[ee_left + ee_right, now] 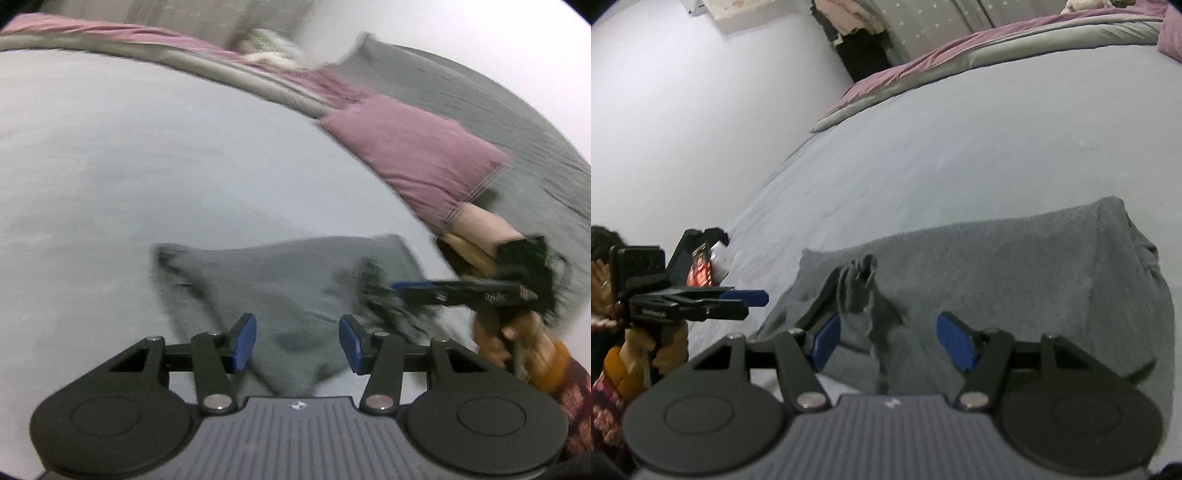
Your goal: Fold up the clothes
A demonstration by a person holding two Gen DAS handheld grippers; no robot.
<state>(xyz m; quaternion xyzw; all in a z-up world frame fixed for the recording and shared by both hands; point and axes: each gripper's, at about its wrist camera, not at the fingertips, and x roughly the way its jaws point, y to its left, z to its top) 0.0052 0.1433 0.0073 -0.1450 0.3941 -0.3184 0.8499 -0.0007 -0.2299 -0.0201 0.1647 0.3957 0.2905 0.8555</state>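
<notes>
A dark grey garment [288, 288] lies partly folded on the light grey bed sheet [129, 147]. My left gripper [297, 343] is open just above the garment's near edge, nothing between its blue pads [243, 341]. The right gripper [399, 290] comes in side-on from the right over the garment's right corner, blurred. In the right wrist view the garment [1015, 266] fills the lower right. My right gripper [891, 343] is open, and a crumpled peak of fabric [860, 284] stands between its fingers, not pinched. To the left, the left gripper [753, 301] hovers off the garment's edge.
A pink pillow [413, 155] and a grey blanket [498, 110] lie beyond the garment. A pink and grey duvet [997, 48] runs along the far side of the bed. A white wall [683, 92] is at left. A person's hand [495, 343] holds the right gripper.
</notes>
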